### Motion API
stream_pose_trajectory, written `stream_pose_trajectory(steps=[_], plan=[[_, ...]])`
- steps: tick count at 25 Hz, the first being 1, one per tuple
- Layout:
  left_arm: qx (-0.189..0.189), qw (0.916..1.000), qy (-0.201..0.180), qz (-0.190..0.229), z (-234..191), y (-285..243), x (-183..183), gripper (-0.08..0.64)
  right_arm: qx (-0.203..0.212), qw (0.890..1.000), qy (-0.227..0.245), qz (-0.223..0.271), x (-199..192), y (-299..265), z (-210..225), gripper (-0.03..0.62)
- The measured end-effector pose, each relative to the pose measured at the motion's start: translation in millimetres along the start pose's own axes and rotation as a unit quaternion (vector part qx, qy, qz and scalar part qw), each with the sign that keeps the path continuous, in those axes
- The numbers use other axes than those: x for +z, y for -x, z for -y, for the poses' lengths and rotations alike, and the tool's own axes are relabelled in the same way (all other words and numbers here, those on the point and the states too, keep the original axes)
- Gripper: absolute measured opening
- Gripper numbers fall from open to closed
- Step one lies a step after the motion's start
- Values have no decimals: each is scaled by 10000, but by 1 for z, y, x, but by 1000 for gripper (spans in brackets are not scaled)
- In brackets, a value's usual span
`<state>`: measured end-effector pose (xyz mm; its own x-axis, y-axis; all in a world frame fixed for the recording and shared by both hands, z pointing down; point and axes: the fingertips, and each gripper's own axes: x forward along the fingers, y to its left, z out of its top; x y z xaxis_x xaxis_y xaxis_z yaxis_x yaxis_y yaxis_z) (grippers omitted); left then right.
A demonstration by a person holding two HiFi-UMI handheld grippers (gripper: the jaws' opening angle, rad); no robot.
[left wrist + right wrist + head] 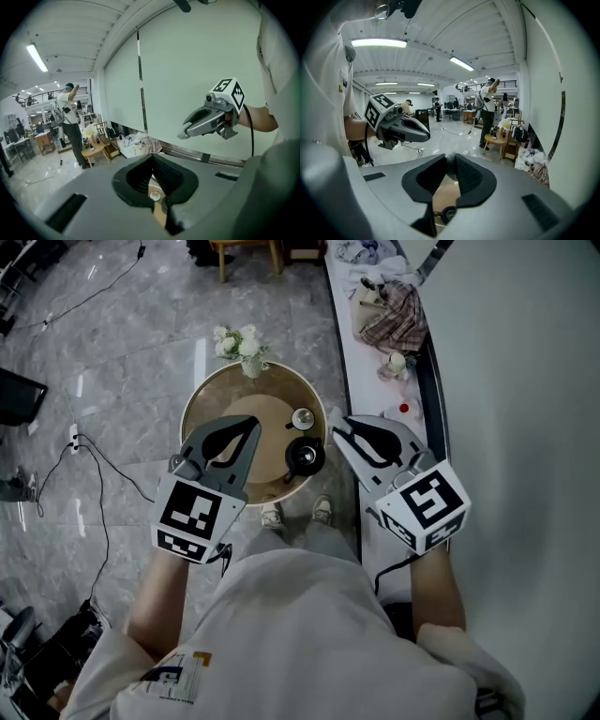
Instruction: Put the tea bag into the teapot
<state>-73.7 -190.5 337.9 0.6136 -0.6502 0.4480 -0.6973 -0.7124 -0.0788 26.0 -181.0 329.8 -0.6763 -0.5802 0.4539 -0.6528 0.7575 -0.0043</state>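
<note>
A black teapot (pixel 306 457) stands at the near right of a round wooden table (pixel 202 399); I also see the teapot (pixel 447 214) through the gap behind my right jaws. My right gripper (pixel 335 421) hovers just right of the pot, above the table's edge. Its tips are pressed on a small pale thing, which looks like the tea bag (pixel 449 161), and that pale bit shows at the right gripper's tip (pixel 182 136) too. My left gripper (pixel 253 421) hangs over the table's left half, jaws meeting at the tip with nothing between them.
A small cup on a saucer (pixel 302 418) sits behind the teapot, and a vase of white flowers (pixel 241 343) stands at the table's far edge. A long ledge with a checked cloth (pixel 394 315) runs along the right wall. Cables (pixel 94 465) trail over the floor at left.
</note>
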Motion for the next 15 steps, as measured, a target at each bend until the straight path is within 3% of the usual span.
stream_pose_trajectory(steps=[15], plan=[[-373,9927,166,-1131,8,-69,-87,8,550,9904,-126,-1265,-110,-77,12,59]])
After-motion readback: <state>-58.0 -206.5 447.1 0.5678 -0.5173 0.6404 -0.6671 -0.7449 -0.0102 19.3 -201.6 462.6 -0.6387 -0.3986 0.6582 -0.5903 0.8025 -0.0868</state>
